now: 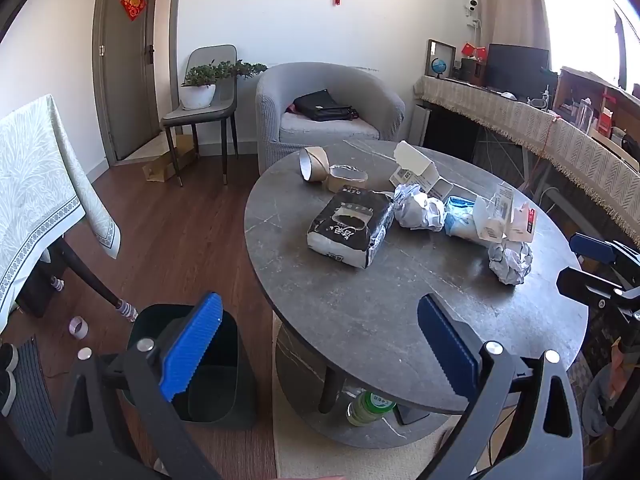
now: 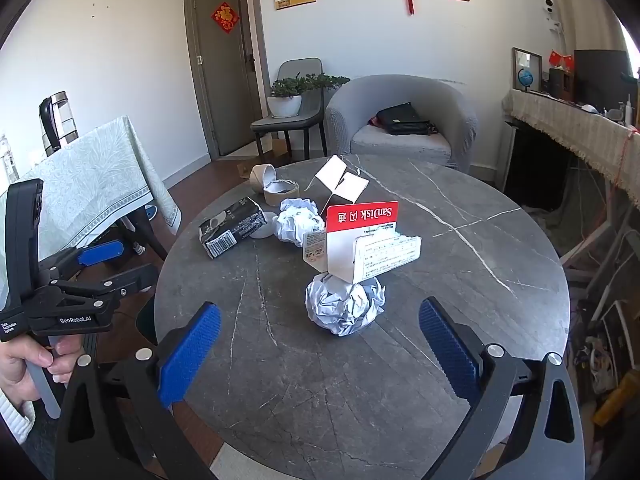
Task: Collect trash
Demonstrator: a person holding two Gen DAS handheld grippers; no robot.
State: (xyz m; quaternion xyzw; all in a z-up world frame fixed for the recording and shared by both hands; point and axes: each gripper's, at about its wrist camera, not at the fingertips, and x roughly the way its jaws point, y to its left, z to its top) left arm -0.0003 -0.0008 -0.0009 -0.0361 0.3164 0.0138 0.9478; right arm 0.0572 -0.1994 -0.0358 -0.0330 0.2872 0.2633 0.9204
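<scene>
Nearest to us are our two tongs, and both stand wide apart with nothing between the blue pads. We hold the left gripper (image 1: 320, 344) over the near left edge of the round grey table (image 1: 360, 320); its left pad (image 1: 192, 344) hangs above the dark trash bin (image 1: 208, 380) that stands on the wooden floor just beside the table. We hold the right gripper (image 2: 320, 344) over the near part of the table (image 2: 304, 392), tilted downward. A hand (image 2: 28, 364) with a white sleeve grips the handle of the left tool at the left edge of the right wrist view.

Just ahead of the right gripper lies a crumpled paper ball (image 2: 344, 308), and it touches a red and white card package (image 2: 362, 236) standing right behind it. Farther on and a little to the left is a second paper ball (image 2: 300, 220), and left of that a black tissue pack (image 2: 232, 228) (its top is torn open). Beyond them, near the far edge, we see two cardboard tape rolls (image 2: 276, 186) close together and a folded white card (image 2: 340, 180).

From the left gripper, the tissue pack (image 1: 350, 228) is ahead in the middle of the table, and the paper balls and packages lie to the right of it. Under the table a green bottle (image 1: 368, 408) lies on the lower shelf. On the floor to the left of the bin is one small pale tape ring (image 1: 78, 326).

Past the table stands a grey armchair (image 2: 404, 120) with a black bag (image 2: 404, 120) on the seat.
</scene>
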